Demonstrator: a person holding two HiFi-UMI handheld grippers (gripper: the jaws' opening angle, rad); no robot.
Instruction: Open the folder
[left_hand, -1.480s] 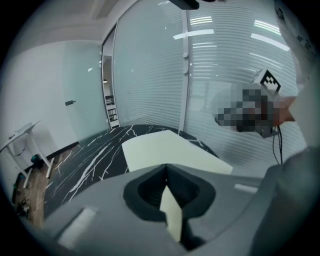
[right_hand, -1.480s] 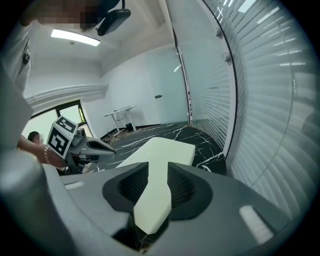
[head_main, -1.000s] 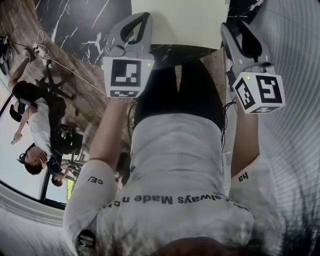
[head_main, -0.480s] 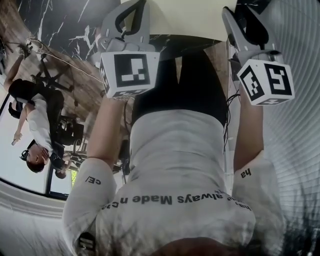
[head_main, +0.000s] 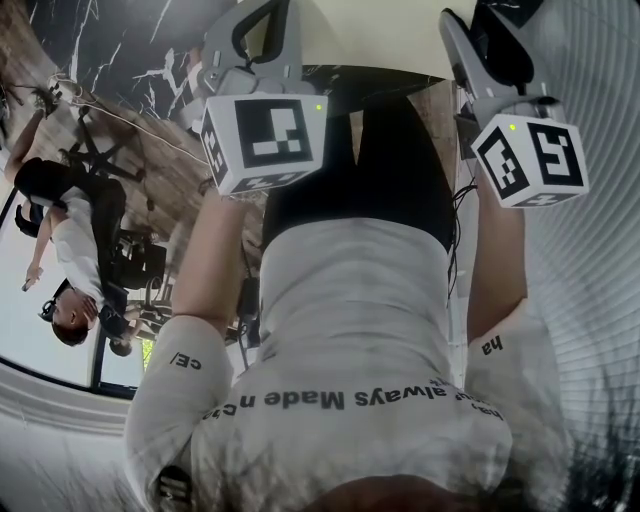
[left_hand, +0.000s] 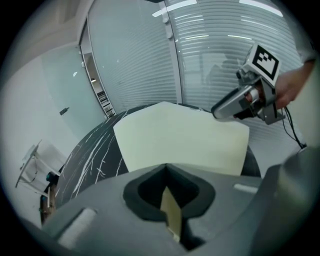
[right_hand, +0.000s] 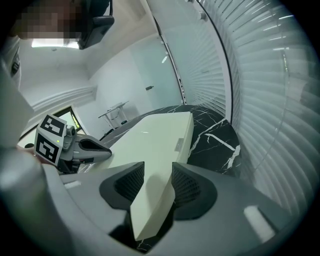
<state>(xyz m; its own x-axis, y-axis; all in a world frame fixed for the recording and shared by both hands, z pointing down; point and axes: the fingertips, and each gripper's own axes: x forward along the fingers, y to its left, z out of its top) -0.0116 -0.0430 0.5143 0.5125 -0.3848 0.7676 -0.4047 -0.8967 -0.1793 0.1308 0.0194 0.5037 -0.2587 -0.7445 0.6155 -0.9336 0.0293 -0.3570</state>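
Folder: the cream folder (right_hand: 159, 137) lies flat on a black marble table (right_hand: 215, 142). In the right gripper view its long axis runs away from the jaws toward the upper middle of the frame. In the head view only a pale strip of it shows at the top edge.
Right gripper: the right gripper (right_hand: 152, 186) is clamped on the near corner. The thick edge fills the gap between both ribbed pads (right_hand: 186, 186).
Left gripper: the left gripper (left_hand: 169, 202) has its jaws together at the tip. A thin cream flap sits nipped between them, seen edge-on at lower centre of its view. I take the flap for the cover, though the join to the folder is hidden.
Key relation: both grippers hold the near edge, left on a thin layer and right on the thick body. In the left gripper view the right gripper shows at the upper right, at the folder's far side. Neither is nearer, since both already touch it. Opening probably turns on lifting the left while the right pins the rest down.
Change: against half a second ago, the left marker cube (head_main: 265, 140) sits slightly further right in the head view. The right marker cube (head_main: 530, 160) has barely moved.
Progress: the folder looks closed.
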